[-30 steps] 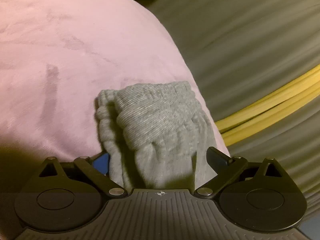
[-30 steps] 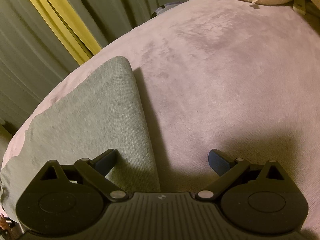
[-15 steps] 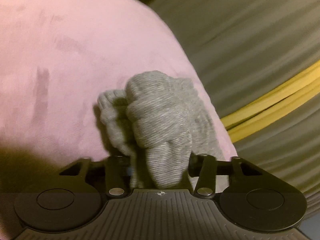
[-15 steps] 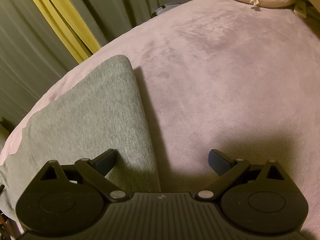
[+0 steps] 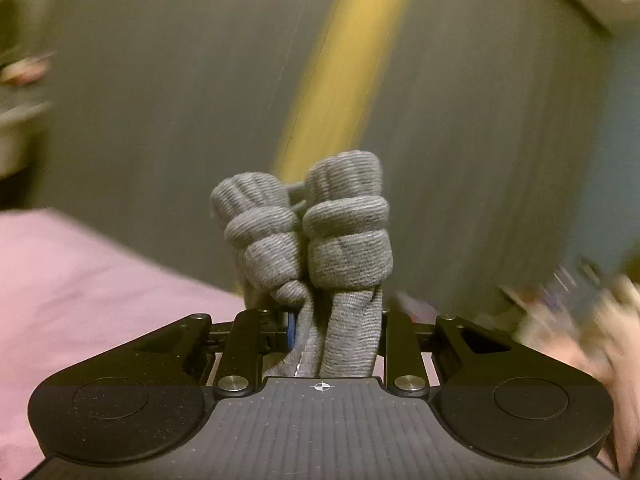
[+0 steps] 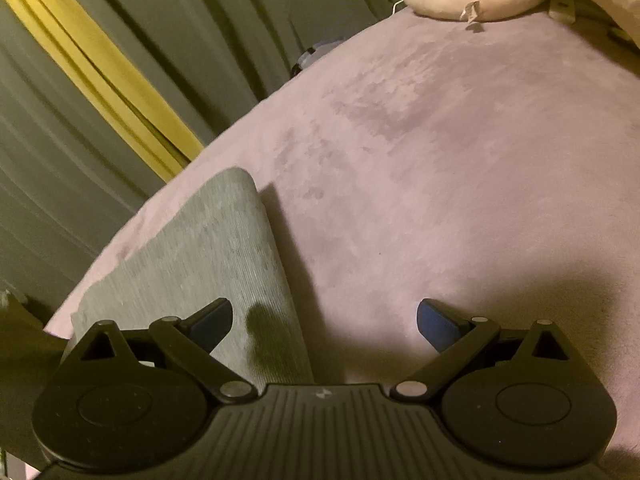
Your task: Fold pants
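A: Two grippers. Left gripper [image 5: 334,332] has just been closing; its fingers pinch the bunched waistband [image 5: 308,228], lifted off the bed [image 5: 80,288].

B: Right gripper [image 6: 325,320] spread above the pants [image 6: 208,248] lying flat. Carry the waistband over slowly, keeping edges aligned.

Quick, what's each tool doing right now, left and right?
Left tool: has just been closing, now clamped on the bunched gray pants.
Right tool: open, holding nothing, above the pink blanket.
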The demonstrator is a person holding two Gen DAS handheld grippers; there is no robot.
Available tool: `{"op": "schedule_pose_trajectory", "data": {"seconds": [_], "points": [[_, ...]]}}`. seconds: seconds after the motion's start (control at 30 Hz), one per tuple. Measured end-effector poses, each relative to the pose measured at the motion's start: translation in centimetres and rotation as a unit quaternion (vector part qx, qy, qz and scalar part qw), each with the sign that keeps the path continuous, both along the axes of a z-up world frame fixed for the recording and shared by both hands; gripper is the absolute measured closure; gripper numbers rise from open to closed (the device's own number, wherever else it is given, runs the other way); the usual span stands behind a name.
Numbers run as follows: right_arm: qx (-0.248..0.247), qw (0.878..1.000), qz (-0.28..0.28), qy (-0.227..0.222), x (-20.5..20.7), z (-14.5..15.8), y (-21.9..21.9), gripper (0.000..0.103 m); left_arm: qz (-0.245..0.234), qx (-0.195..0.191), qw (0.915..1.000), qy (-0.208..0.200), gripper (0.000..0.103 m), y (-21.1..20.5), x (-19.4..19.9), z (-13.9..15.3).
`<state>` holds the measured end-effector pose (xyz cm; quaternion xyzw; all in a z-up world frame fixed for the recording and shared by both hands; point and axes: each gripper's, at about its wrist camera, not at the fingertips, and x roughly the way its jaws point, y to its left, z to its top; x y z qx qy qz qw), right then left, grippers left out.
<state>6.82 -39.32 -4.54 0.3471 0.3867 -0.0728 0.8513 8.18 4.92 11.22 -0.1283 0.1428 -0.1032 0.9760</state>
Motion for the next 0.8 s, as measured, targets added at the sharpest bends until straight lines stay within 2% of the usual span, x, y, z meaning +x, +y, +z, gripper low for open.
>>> {"op": "schedule_pose_trajectory", "data": {"seconds": [0.03,0.07,0.1,0.17,0.23,0.27,0.33,0.4,0.47,0.5,0.57,0.63,0.7,0.77,0.8], "points": [[0.007,1.0,-0.007,-0.004,-0.2,0.0,-0.3,0.004,-0.03,0.015,0.9994,0.005,0.073,-2.7,-0.2,-0.3],[0.014,1.0,-0.014,-0.008,-0.5,0.0,-0.6,0.004,-0.063,0.035,0.9972,0.02,0.063,-6.0,-0.3,-1.3],[0.021,0.999,-0.022,-0.011,-0.7,0.0,-1.0,0.004,-0.083,0.051,0.9946,0.037,0.049,-8.4,-0.6,-2.4],[0.035,0.999,-0.033,-0.016,-1.0,-0.1,-1.5,0.004,-0.122,0.084,0.9844,0.095,0.028,-13.2,-1.0,-5.8],[0.045,0.998,-0.037,-0.022,-1.3,-0.1,-1.9,0.004,-0.155,0.131,0.9671,0.153,0.027,-16.4,-1.6,-9.2],[0.05,0.998,-0.035,-0.027,-1.5,0.0,-2.0,0.004,-0.152,0.15,0.9619,0.171,0.028,-17.0,-1.8,-10.3],[0.06,0.997,-0.031,-0.034,-1.6,-0.1,-2.3,0.004,-0.137,0.156,0.9577,0.199,0.025,-16.6,-2.1,-11.5],[0.074,0.996,-0.026,-0.04,-1.7,-0.1,-2.5,0.004,-0.119,0.126,0.9623,0.21,0.014,-14.4,-1.9,-11.5],[0.08,0.996,-0.018,-0.041,-1.4,-0.2,-2.4,0.004,-0.071,0.083,0.9731,0.203,0.005,-11.0,-2.8,-10.6],[0.08,0.996,-0.014,-0.039,-1.4,0.0,-2.2,0.004,-0.037,0.064,0.9765,0.202,0.005,-9.1,-3.1,-10.2],[0.077,0.995,0.002,-0.056,-1.4,0.8,-1.7,0.004,0.031,0.027,0.9758,0.215,0.005,-4.9,-3.0,-10.3],[0.076,0.994,0.022,-0.08,-1.6,2.0,-0.8,0.004,0.117,0.0,0.9653,0.233,0.004,-1.2,-3.4,-11.0],[0.088,0.99,0.042,-0.103,-1.7,3.0,0.2,0.004,0.2,-0.017,0.9447,0.259,0.004,2.9,-3.9,-12.4],[0.11,0.985,0.08,-0.11,-1.2,3.4,1.5,0.004,0.263,-0.035,0.9251,0.272,0.004,5.4,-4.1,-13.9],[0.115,0.982,0.102,-0.109,-0.7,3.4,2.3,0.006,0.274,-0.042,0.9216,0.272,0.004,6.0,-3.9,-14.1]]}}
